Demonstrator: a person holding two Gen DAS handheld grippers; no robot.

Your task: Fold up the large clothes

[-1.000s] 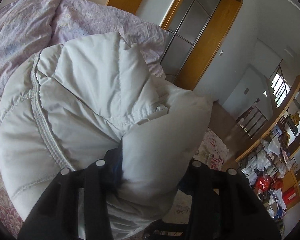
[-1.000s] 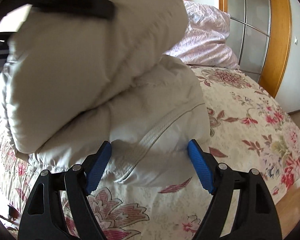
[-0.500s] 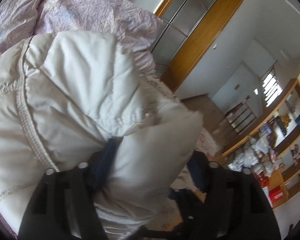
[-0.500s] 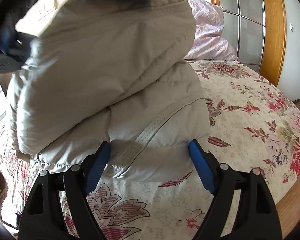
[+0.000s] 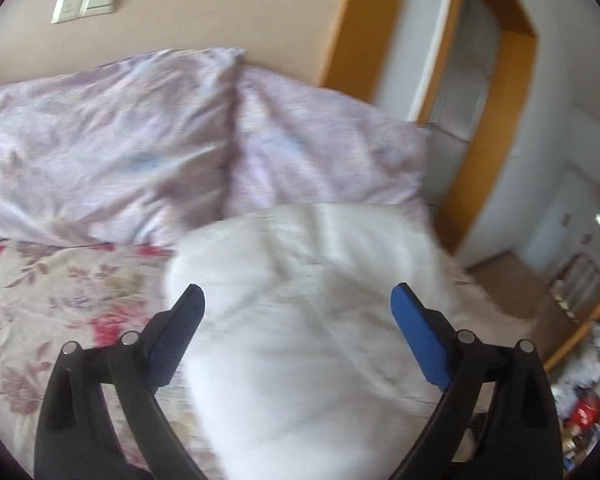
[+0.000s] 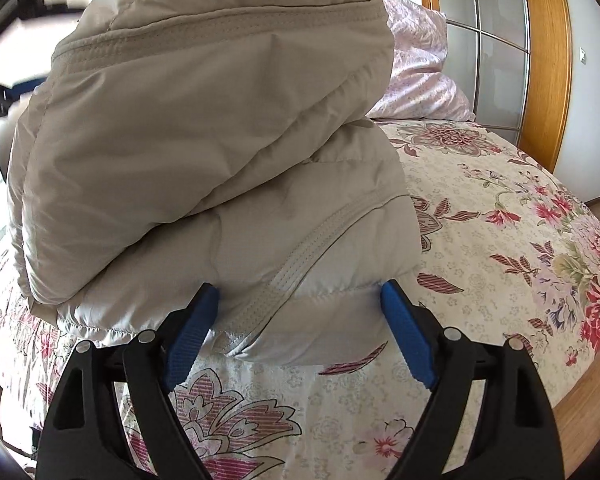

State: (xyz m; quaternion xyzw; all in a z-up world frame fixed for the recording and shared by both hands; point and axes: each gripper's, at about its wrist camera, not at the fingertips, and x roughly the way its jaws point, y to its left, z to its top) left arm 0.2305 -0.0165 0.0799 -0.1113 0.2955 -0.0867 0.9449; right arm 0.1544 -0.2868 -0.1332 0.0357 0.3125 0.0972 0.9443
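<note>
A puffy off-white down jacket (image 6: pixel 220 152) lies folded in thick layers on the floral bedspread (image 6: pixel 500 216). In the right wrist view it fills the middle, its lower corner between my right gripper's (image 6: pixel 298 300) blue pads (image 6: pixel 404 332), which stand wide apart at its sides without squeezing it. In the left wrist view the jacket (image 5: pixel 324 320) shows blurred beneath my left gripper (image 5: pixel 298 300), which is open and empty above it.
Two pale lilac pillows (image 5: pixel 140 152) lie at the head of the bed against a beige wall. A wood-framed glass partition (image 6: pixel 540 60) stands beside the bed. Wooden floor (image 6: pixel 588 400) shows past the bed's edge. Cluttered shelves (image 5: pixel 588 400) sit at far right.
My left gripper has let go of the jacket fold, opened wide and pulled back above it. The released fold rests on the lower layers. My right gripper stays open around the corner.
</note>
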